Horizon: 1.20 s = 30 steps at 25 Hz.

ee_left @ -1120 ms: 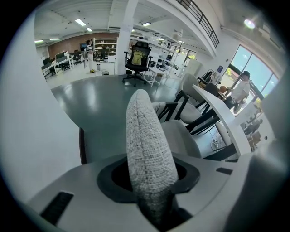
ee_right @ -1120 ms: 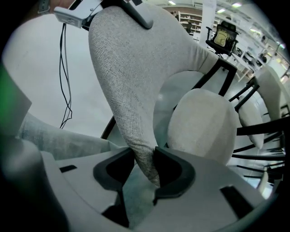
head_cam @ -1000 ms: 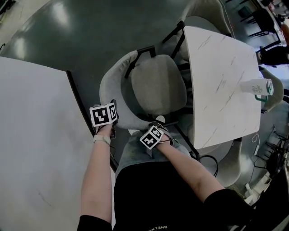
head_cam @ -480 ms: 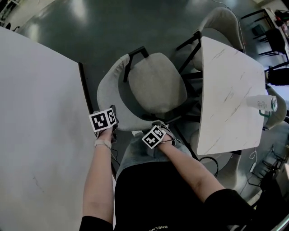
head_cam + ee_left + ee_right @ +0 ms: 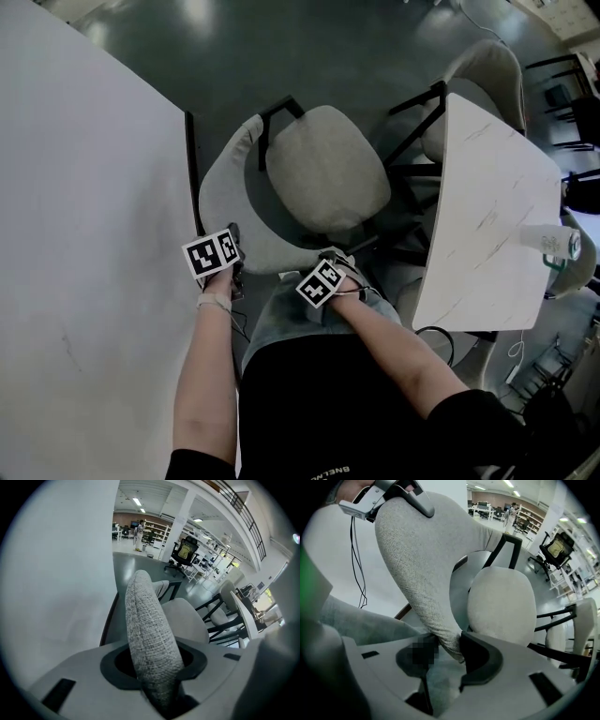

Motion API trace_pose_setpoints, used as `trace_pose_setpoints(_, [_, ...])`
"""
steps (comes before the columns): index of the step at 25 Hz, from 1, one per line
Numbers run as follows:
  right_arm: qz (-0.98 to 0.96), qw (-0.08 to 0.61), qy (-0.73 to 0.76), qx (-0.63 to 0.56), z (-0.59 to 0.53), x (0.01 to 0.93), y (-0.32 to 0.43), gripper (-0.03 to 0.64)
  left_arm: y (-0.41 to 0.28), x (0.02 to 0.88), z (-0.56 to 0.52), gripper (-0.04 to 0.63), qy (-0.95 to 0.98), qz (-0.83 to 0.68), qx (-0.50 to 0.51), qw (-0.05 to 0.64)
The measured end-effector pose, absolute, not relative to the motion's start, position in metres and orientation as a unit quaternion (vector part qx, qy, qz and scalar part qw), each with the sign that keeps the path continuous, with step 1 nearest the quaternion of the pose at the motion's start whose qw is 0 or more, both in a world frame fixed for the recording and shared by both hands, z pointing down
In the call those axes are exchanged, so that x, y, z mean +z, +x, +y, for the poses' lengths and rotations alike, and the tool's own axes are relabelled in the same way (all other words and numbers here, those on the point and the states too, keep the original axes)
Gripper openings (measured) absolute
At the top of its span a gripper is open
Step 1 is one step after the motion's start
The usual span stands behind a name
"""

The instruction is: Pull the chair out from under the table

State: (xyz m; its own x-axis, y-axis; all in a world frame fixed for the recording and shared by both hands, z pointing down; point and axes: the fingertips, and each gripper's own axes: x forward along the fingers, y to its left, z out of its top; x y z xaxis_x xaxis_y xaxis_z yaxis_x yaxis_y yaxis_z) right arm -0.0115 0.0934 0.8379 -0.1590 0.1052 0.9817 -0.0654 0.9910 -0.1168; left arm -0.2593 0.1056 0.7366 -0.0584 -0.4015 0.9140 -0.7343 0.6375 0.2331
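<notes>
Facing the marble table [image 5: 487, 216], the chair [image 5: 323, 178] has its backrest [image 5: 225, 173] clamped by the left hand-held gripper [image 5: 234, 248] and right hand-held gripper [image 5: 335, 260].

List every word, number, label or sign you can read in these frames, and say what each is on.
None can be read with certainty.
Print on the black shirt: upside down, cut off by the frame edge, unreadable.
Label on the bottle: too small.
Sheet on the black office chair: blurred.
Left marker cube, right marker cube: square patterns only, no letters.

Chair [image 5: 323, 178] in coarse woven cloth; table [image 5: 487, 216] top smooth, perhaps marble; floor [image 5: 328, 47] glossy.
</notes>
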Motion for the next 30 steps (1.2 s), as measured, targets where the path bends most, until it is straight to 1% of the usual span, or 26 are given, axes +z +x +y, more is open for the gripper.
trace_pose_setpoints(14, [-0.755,0.652,-0.067,0.008,0.112,0.837,-0.040,0.153,-0.280,0.736,0.172,0.150,0.337,-0.739,0.094,0.576])
trace_pose_setpoints(30, [-0.762,0.640,-0.096,-0.037,0.113,0.837,-0.091,0.156,-0.315,0.728,0.210,0.152,0.278,-0.762,0.057,0.582])
